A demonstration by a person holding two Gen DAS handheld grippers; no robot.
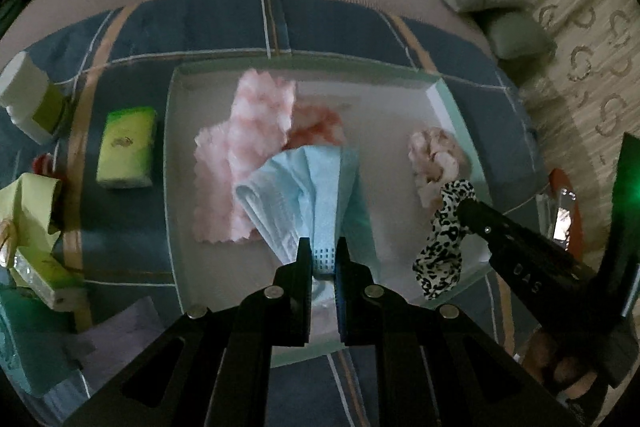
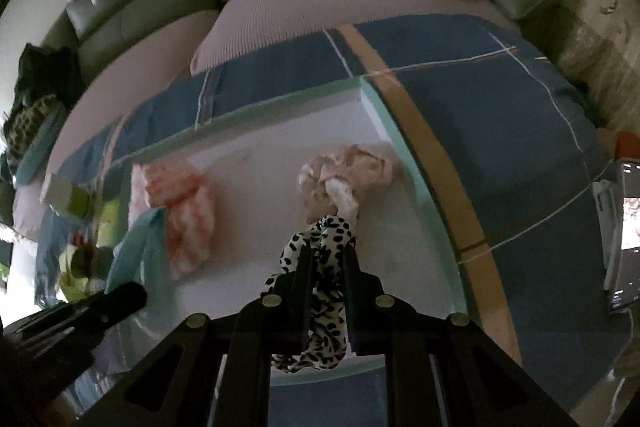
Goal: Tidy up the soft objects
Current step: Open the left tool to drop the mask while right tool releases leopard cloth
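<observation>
Two grippers hang over the tray [image 1: 176, 163], whose raised rim runs around a pale floor. My left gripper [image 1: 322, 255] is pinched tight on a blue mask [image 1: 304, 187], pleated and fanned out over a pink cloth [image 1: 248, 131] mid-tray. My right gripper [image 2: 327, 259] is clamped on a leopard scrunchie [image 2: 320, 327], crumpled, hanging just in front of a pink scrunchie [image 2: 348, 171] near the right rim. Bare floor lies between the two piles. Outside the left rim sits a green pack [image 1: 126, 147].
</observation>
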